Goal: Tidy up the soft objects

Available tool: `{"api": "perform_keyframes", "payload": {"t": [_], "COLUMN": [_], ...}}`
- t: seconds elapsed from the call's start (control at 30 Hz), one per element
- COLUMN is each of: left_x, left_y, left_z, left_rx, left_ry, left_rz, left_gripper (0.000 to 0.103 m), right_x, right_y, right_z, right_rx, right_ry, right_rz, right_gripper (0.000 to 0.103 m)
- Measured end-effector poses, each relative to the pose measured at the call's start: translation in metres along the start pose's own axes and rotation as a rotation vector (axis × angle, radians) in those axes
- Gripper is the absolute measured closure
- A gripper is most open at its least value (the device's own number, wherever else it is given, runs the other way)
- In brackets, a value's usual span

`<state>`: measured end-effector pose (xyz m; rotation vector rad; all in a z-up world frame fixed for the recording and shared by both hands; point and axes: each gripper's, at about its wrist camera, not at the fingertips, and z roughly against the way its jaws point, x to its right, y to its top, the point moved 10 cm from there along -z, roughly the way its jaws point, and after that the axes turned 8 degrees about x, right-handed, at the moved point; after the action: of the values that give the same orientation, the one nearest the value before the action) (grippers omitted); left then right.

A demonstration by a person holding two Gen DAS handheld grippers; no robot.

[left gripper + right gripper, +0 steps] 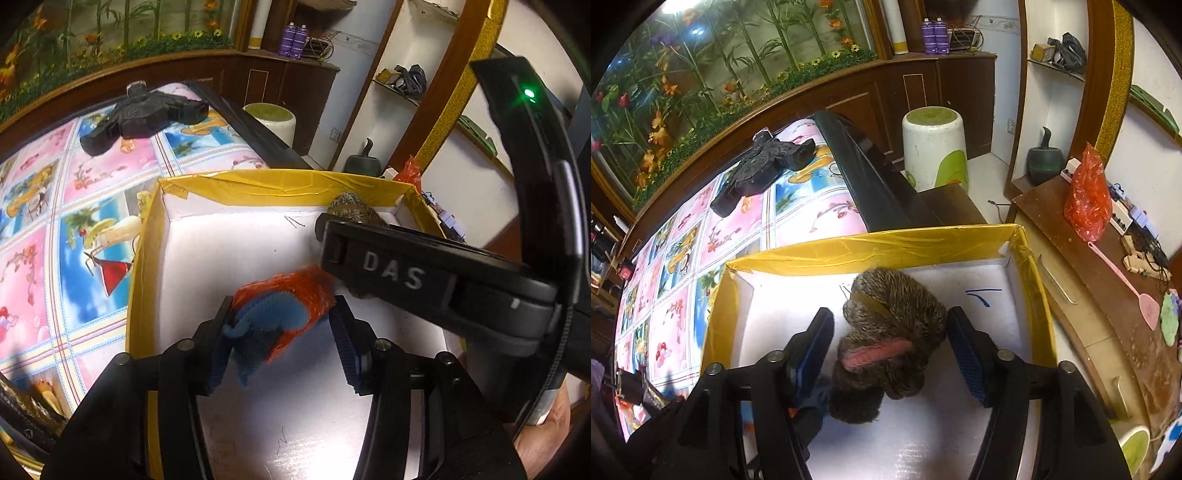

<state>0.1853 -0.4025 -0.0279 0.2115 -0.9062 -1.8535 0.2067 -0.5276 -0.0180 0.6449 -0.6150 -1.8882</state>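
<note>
A white box with a yellow taped rim [280, 188] [871, 251] sits on the patterned table. In the left wrist view an orange and blue knitted soft item [295, 291] lies on the box floor between the fingers of my left gripper [282, 310]. It leans against the left pad, and the jaws stand loose around it. In the right wrist view a brown furry soft item with a pink strip [897, 332] lies in the box between the fingers of my right gripper [890, 315], with a gap at the left pad. The right gripper's body [406, 269] crosses the left wrist view and hides part of the furry item [351, 208].
A black device [144, 114] [764, 166] lies on the flowered tablecloth [683, 295] behind the box. A white stool [934, 147] stands beyond the table's dark edge. To the right, a wooden desk [1108, 332] holds a red plastic bag [1087, 192] and a pink fly swatter [1145, 302].
</note>
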Motion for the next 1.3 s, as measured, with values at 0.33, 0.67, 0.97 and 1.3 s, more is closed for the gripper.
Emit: {"api": "perform_keyframes", "payload": {"t": [0.33,0.67,0.97,1.3], "left_x": [0.001,0.013,-0.005,-0.035], "left_y": [0.000,0.006,-0.015,-0.046], "left_z": [0.011,0.046,0.087,0.139], "left_rx": [0.003,0.046,0.075,0.108], "left_ry": [-0.043,-0.014,0.073,0.124], "left_rz": [0.065,0.025,-0.023,-0.099], "left_gripper": [0.047,0.046,0.046,0.046], "right_x": [0.007,0.006,-0.014,-0.043], "right_y": [-0.007,-0.030,-0.078,-0.122], "right_z": [0.056,0.140,0.179,0.205], "right_rx": [0.070,0.200,0.253,0.267], "right_ry": [-0.001,0.064,0.130,0.184], "right_rz": [0.002,-0.057,-0.078,-0.077], "right_gripper": [0.015,0.011,0.011,0.009]}}
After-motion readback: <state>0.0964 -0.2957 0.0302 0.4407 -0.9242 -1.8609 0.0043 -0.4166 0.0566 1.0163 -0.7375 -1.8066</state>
